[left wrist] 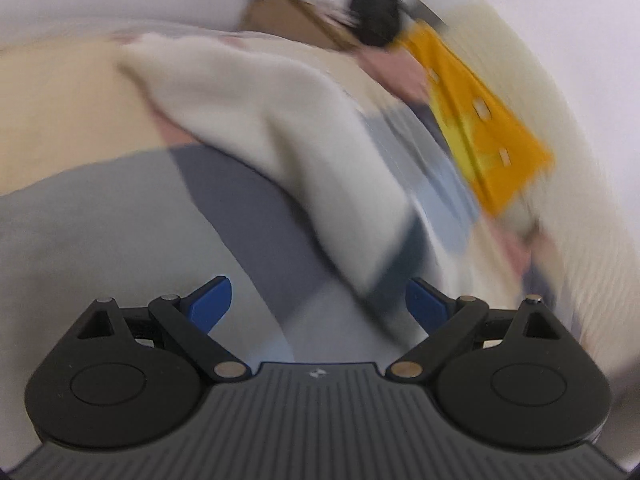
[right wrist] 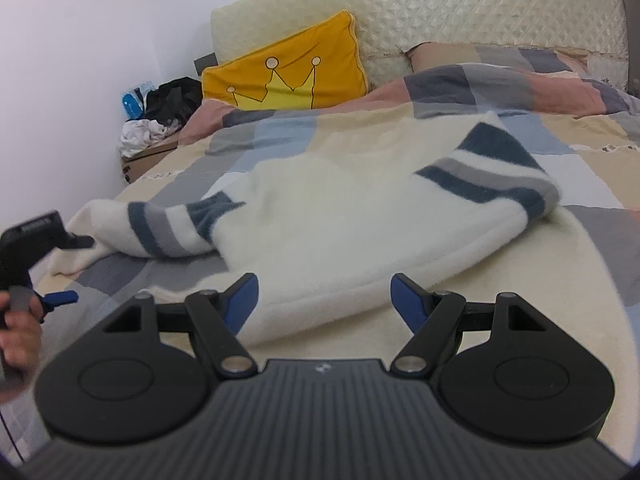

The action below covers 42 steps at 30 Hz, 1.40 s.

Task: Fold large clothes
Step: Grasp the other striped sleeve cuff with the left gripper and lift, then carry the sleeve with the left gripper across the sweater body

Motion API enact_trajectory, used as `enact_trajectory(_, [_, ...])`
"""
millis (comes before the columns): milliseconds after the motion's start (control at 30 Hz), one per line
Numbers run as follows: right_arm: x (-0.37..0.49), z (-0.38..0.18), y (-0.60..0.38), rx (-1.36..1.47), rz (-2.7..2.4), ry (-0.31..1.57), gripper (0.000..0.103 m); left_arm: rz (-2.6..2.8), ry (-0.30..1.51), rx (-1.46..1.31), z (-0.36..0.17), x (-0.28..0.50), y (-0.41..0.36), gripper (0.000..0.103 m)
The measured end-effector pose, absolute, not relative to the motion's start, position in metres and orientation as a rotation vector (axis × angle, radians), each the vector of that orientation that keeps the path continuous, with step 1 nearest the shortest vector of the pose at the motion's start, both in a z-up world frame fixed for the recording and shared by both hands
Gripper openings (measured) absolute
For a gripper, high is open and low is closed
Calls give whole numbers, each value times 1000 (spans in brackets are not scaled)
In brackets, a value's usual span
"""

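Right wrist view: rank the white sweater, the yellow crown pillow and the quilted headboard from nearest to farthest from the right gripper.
1. White sweater, on the bed just ahead of the right gripper.
2. Yellow crown pillow, far left.
3. Quilted headboard, behind it at the back.

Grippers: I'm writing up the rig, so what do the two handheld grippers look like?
Both match: a ribbed dark grey body, black round-ended linkage arms with silver pins, and blue fingertips, seen on the left gripper and right gripper. A small white mark sits on each body.
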State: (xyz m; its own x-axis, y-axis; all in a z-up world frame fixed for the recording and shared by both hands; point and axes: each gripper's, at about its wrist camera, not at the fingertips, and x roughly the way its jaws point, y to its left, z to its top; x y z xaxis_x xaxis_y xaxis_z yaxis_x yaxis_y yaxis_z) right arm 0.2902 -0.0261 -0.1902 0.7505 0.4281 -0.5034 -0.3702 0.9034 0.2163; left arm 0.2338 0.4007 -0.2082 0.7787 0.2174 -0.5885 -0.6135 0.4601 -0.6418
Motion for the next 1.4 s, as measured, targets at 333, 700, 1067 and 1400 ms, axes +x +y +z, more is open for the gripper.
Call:
enact_trajectory(333, [312,-201,-6,63,403,576,75,691,171,-1361,-213,215,549,96])
enact_trajectory(700, [330,-215,15,4,359,606,77,944,342,-1598,-237,257,602,91])
enact_trajectory(1067, [336,-229,23,-87,362,681,79,1101,572,-1183,-208,305,620,21])
enact_trajectory(1400, [336,-215,4,25,394,667,80,920,373,-632,-63,332,573,15])
